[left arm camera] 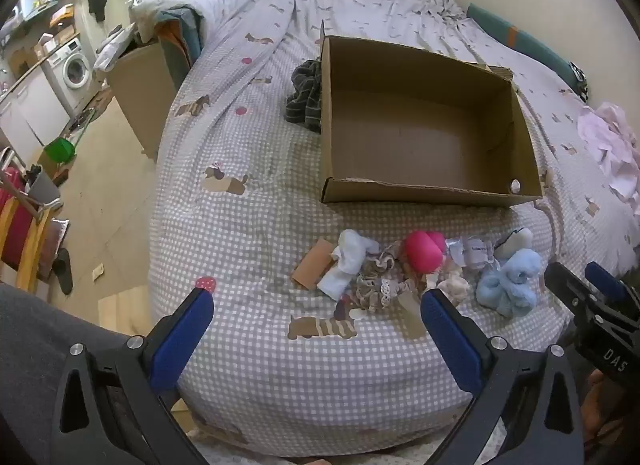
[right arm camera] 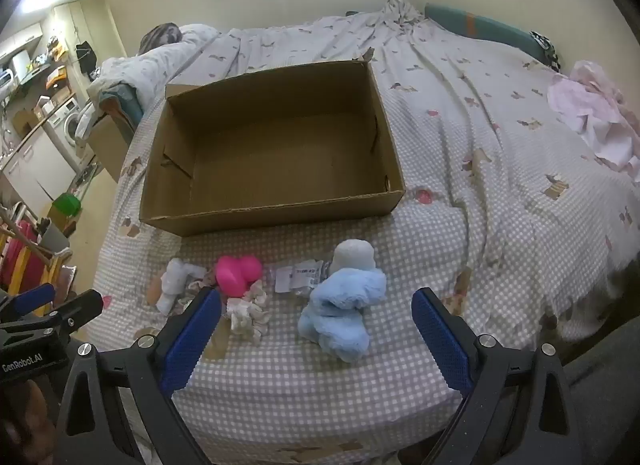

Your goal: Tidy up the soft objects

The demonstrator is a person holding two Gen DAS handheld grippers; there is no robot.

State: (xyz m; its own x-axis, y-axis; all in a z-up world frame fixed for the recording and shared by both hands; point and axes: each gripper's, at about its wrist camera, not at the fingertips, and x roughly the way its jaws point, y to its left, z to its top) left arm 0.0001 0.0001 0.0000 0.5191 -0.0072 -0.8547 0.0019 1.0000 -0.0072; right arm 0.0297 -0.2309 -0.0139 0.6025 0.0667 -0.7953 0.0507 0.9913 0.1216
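Observation:
An open, empty cardboard box (left arm camera: 424,189) (right arm camera: 276,217) stands on the checked bedspread. In front of it lies a row of soft things: a white sock (left arm camera: 348,261) (right arm camera: 176,277), a lace-trimmed cloth (left arm camera: 376,285), a pink plush (left arm camera: 422,251) (right arm camera: 236,273), a cream scrunchie (right arm camera: 248,315), a clear packet (right arm camera: 298,277) and a fluffy blue toy (left arm camera: 510,281) (right arm camera: 340,305). My left gripper (left arm camera: 316,321) is open and empty, just short of the white sock and cloth. My right gripper (right arm camera: 316,323) is open and empty, with the blue toy between its fingers' line of sight.
A dark striped garment (left arm camera: 306,95) lies against the box's left side. A pink garment (left arm camera: 608,145) (right arm camera: 592,121) lies at the right of the bed. A second cardboard box (left arm camera: 140,93) stands beside the bed. The bed's near edge drops off below the grippers.

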